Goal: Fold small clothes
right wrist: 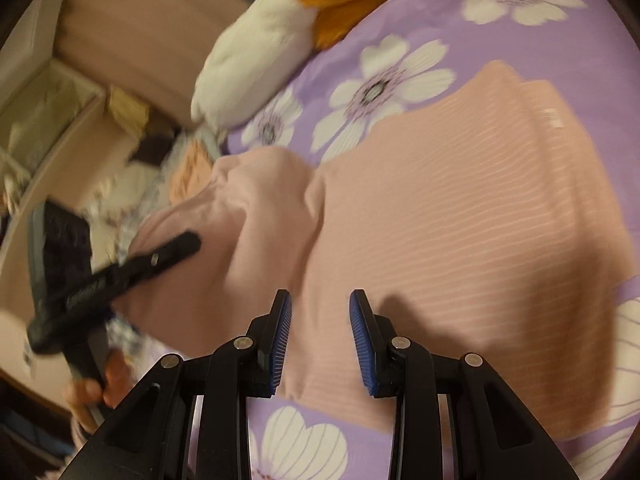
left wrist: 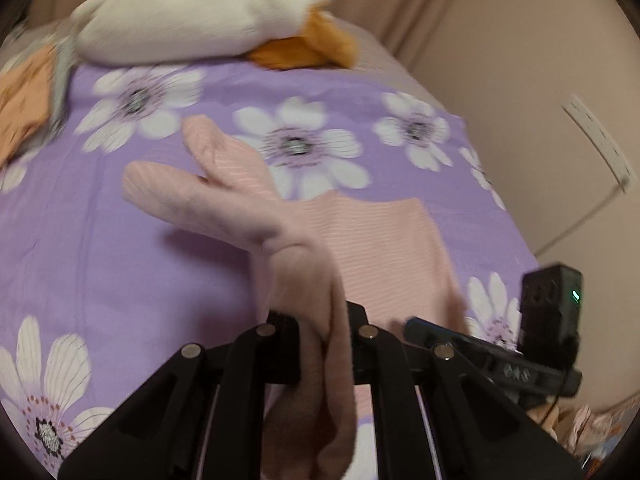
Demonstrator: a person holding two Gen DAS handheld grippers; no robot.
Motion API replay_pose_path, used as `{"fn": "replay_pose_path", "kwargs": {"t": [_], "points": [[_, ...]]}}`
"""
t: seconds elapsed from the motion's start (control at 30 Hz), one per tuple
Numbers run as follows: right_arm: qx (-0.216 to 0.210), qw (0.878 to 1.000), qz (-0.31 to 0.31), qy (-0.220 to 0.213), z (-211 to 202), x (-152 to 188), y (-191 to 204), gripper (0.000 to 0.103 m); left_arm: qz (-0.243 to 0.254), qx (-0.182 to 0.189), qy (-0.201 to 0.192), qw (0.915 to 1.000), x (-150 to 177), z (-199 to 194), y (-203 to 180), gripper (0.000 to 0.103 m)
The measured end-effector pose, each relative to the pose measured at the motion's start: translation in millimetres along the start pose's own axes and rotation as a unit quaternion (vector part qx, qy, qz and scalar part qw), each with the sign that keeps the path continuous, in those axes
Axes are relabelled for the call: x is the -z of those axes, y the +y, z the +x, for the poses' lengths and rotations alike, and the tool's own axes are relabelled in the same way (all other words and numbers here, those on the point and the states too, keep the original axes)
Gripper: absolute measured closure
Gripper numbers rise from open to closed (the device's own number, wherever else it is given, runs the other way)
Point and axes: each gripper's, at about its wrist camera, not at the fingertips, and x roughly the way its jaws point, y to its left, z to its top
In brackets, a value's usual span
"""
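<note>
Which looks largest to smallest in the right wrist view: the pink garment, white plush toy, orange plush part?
1. pink garment, though it lies nearest the camera.
2. white plush toy.
3. orange plush part.

A home bedroom. A bed point(left wrist: 120, 240) is covered with a purple sheet printed with large white flowers. A white and orange plush toy point(left wrist: 192, 20) lies on it, and beige curtains point(left wrist: 420, 0) hang behind.
</note>
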Motion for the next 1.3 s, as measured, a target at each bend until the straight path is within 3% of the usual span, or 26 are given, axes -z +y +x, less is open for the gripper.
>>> {"fn": "replay_pose_path", "kwargs": {"t": [0.23, 0.37, 0.47, 0.53, 0.6, 0.63, 0.73, 0.8, 1.0, 1.13, 1.3], "points": [[-0.032, 0.994, 0.081, -0.063, -50.1, -14.7, -46.4, 0.070, 0.061, 0.015, 0.025, 0.9977, 0.0, 39.0, -76.8, 0.094], [-0.032, 0.989, 0.114, -0.093, -76.2, -14.8, -71.6, 0.070, 0.081, 0.025, 0.067, 0.9942, 13.1, 84.2, -108.2, 0.090], [-0.028, 0.986, 0.133, -0.093, -84.9, -10.4, -86.4, 0.070, 0.074, 0.037, 0.111, 0.9904, 26.7, 113.1, -117.4, 0.077], [-0.032, 0.986, 0.141, -0.087, -88.7, -8.6, -93.8, 0.070, 0.073, 0.049, 0.119, 0.9890, 32.0, 117.2, -119.7, 0.047], [-0.035, 0.985, 0.144, -0.083, -90.1, -8.1, -96.9, 0.066, 0.063, 0.064, 0.115, 0.9894, 33.6, 110.5, -115.4, 0.034], [-0.036, 0.985, 0.146, -0.083, -92.2, -7.1, -98.7, 0.061, 0.057, 0.071, 0.111, 0.9896, 33.1, 105.1, -112.2, 0.034], [-0.044, 0.984, 0.151, -0.079, -89.9, -8.8, -97.7, 0.060, 0.035, 0.098, 0.095, 0.9900, 35.7, 83.4, -98.0, 0.027], [-0.044, 0.986, 0.148, -0.066, -83.5, -11.8, -93.1, 0.060, 0.019, 0.094, 0.073, 0.9928, 39.7, 66.0, -78.4, 0.023], [0.007, 0.993, 0.114, -0.017, -60.0, -21.6, -75.1, 0.059, -0.028, 0.050, 0.056, 0.9968, 57.9, 43.2, -17.2, 0.022], [0.090, 0.992, 0.087, -0.002, -44.1, -34.9, -68.6, 0.059, -0.063, 0.041, 0.066, 0.9950, 68.8, 44.1, 12.1, 0.022], [0.093, 0.992, 0.087, 0.024, -20.9, -45.2, -75.6, 0.059, -0.088, 0.048, 0.063, 0.9930, 75.6, 43.9, 31.2, 0.022]]}}
